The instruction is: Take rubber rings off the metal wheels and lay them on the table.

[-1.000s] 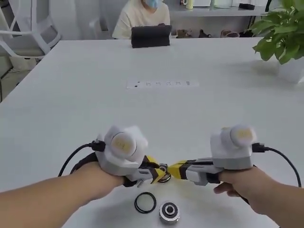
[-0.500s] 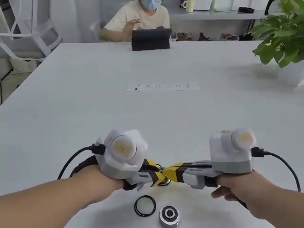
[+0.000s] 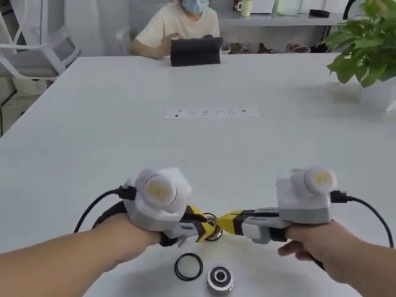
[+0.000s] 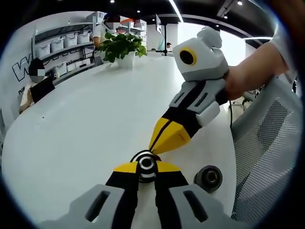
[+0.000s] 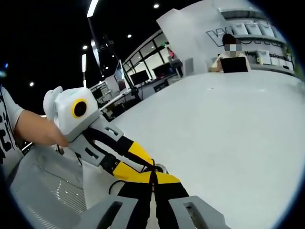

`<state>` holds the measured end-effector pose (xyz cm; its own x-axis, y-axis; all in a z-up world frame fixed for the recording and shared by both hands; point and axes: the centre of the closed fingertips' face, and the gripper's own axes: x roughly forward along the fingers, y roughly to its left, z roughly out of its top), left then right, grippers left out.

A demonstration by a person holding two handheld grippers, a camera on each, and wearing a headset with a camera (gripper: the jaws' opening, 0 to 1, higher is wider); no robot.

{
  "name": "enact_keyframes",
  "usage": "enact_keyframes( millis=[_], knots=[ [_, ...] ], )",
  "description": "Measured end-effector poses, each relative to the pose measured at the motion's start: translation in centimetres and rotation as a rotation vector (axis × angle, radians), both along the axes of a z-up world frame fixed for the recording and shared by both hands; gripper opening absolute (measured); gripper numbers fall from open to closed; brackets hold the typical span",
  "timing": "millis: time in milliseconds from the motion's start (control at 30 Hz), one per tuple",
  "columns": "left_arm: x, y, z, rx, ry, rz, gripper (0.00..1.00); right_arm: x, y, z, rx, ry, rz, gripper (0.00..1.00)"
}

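Note:
My left gripper [image 3: 203, 228] [image 4: 147, 168] is shut on a small metal wheel [image 3: 212, 227] [image 4: 147, 165] that carries a black rubber ring, held just above the table's near edge. My right gripper [image 3: 223, 224] [image 5: 153, 177] comes in from the right, jaws together, its yellow tip pinched at the wheel's rim on the rubber ring [image 4: 151, 153]. In the right gripper view a sliver of the wheel [image 5: 162, 168] shows behind the tips. A loose black rubber ring [image 3: 189, 266] lies flat on the table below the grippers, with a bare metal wheel [image 3: 220, 278] [image 4: 208, 178] beside it.
The white table [image 3: 204, 154] stretches far ahead, with a strip of sockets [image 3: 211, 112] at its middle. A potted plant [image 3: 365, 43] stands at the far right. A person sits at the far end behind a dark laptop [image 3: 196, 51]. A mesh chair [image 4: 267, 143] stands close by.
Both grippers stay joined at the wheel. The right gripper has drawn back a little to the right since half a second ago. The loose ring and bare wheel have not moved.

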<state>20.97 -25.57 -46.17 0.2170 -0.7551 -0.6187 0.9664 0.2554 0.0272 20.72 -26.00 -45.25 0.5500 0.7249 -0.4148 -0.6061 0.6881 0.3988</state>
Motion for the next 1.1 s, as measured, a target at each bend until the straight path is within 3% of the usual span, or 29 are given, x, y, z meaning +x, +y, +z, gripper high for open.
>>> enact_keyframes(
  millis=[367, 500, 867, 1000, 1100],
  knots=[
    [0.0, -0.1, 0.0, 0.002, 0.013, 0.001, 0.07, 0.1, -0.3, -0.2, -0.008, 0.004, -0.011, 0.0],
    [0.0, -0.1, 0.1, -0.01, 0.042, 0.017, 0.08, 0.2, -0.3, 0.0, -0.005, 0.002, -0.014, 0.0],
    [-0.1, -0.1, 0.3, -0.014, 0.038, 0.001, 0.09, 0.2, -0.4, 0.1, -0.004, 0.0, -0.016, 0.0],
    [-0.5, -0.2, 0.7, -0.03, 0.043, -0.013, 0.19, 0.3, -0.6, 0.3, 0.004, -0.002, -0.027, 0.0],
    [-0.8, -0.2, 1.1, -0.035, 0.038, -0.023, 0.2, 0.4, -0.8, 0.3, 0.009, -0.001, -0.034, 0.0]
  ],
)
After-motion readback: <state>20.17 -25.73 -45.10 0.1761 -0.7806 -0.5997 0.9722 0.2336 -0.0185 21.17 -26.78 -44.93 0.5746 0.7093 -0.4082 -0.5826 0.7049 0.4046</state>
